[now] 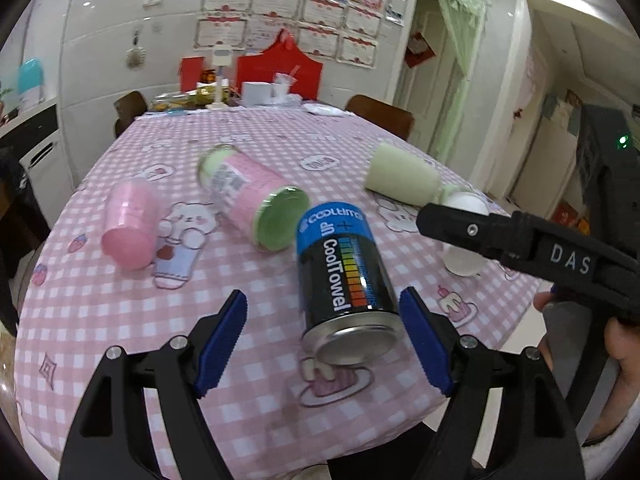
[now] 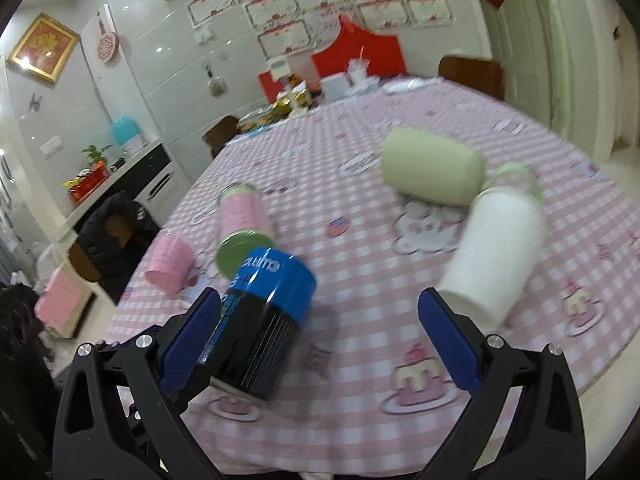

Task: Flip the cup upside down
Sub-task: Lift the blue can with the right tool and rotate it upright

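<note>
White cup (image 2: 496,248), the one nearest your right gripper (image 2: 320,296), looks like your target. It sits at the right of the right wrist view on the pink checked tablecloth (image 1: 120,320), with its lower end just beside the tip of that claw's right-hand finger. It is outside the gap, not between the pads. The claw is spread wide and holds nothing, so I judge the step in hand to be the reach, with the grasp not yet made. The cup's long axis runs from that lower end up toward the upper right, leaning rather than plumb. In the left wrist view it stands closer to upright behind the black finger. Blur hides the ends, so you cannot tell which one is the mouth, and it may be rim-down already. Check that first. If the mouth is up, shift the claw right to centre the cup between the pads, grip mid-wall, lift clear, roll a half turn and set the rim flat. Your left gripper (image 1: 323,296) is also wide open and empty, and the CoolTowel can (image 1: 344,280) lies in its gap near the right pad, metal base toward you. The green cup (image 2: 432,172) lies on its side just behind the white one, so watch it when lifting.
</note>
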